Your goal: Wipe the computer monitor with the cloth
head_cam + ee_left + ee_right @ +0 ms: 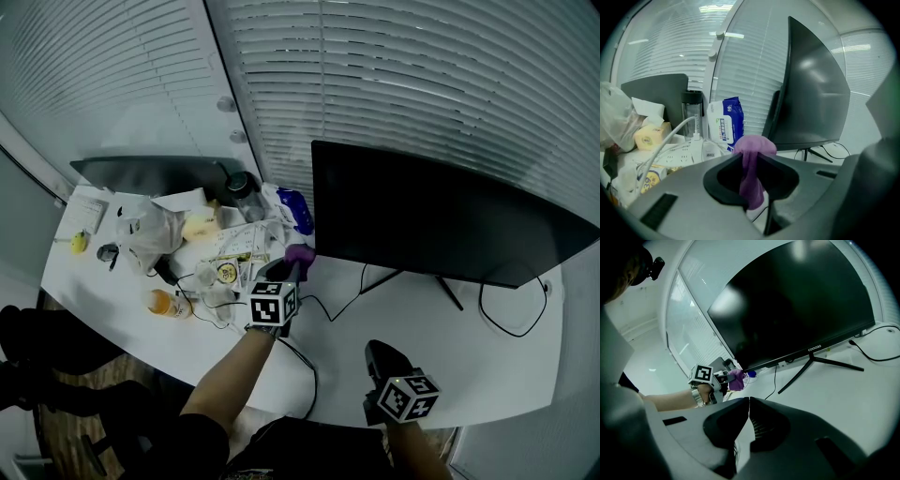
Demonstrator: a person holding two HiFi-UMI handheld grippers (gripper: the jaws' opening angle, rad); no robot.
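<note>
**Two grippers, one cloth at the corner of the screen**

The left gripper (pixel 750 161) clamps a single purple cloth (pixel 754 146) between its jaws, and the fabric bunches above the tips and hangs down between them. In the head view, the cloth sits just beside the lower left corner of the black computer monitor (pixel 422 216). No view settles whether it touches the screen.

The right gripper (pixel 749 404) has its jaws pressed together on nothing. It hangs low over the near edge of the white desk (pixel 459 347), well apart from the monitor, which stands on one two-legged stand (pixel 813 364).

To the left is a second dark screen (pixel 159 173), and beside it the desk is cluttered. One blue-and-white pack of wipes (pixel 726 119) and one clear bottle with a dark cap (pixel 692 112) stand there, along with one white plastic bag (pixel 145 230). One black cable (pixel 511 314) loops on the desk at the far right.
</note>
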